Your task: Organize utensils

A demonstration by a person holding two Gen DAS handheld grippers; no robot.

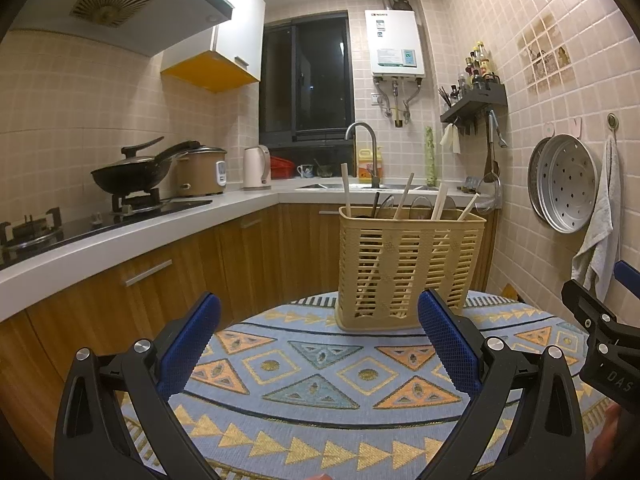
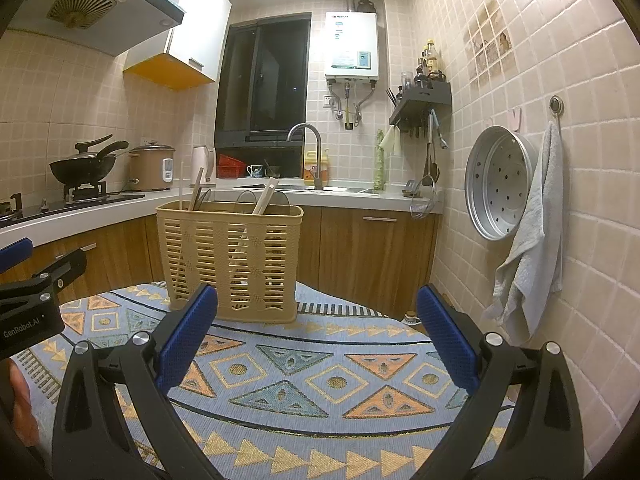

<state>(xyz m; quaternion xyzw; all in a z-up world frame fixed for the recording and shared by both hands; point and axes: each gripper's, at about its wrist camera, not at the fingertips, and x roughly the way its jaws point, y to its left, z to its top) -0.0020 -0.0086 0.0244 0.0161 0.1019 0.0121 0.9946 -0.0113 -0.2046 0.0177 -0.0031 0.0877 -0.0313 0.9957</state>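
Note:
A tan slotted utensil basket (image 1: 408,268) stands upright at the far side of a round table with a patterned blue cloth (image 1: 320,384). Chopsticks (image 1: 440,202), spoons and ladles stick up out of it. It also shows in the right wrist view (image 2: 232,260), left of centre. My left gripper (image 1: 320,312) is open and empty, just in front of the basket. My right gripper (image 2: 318,304) is open and empty, with the basket behind its left finger. The right gripper's side shows at the right edge of the left wrist view (image 1: 600,320).
A white counter (image 1: 132,232) with a wok on a stove, a rice cooker and a kettle runs along the left. A sink and tap (image 1: 362,152) are at the back. A steamer tray (image 2: 500,184) and towel (image 2: 532,236) hang on the right wall.

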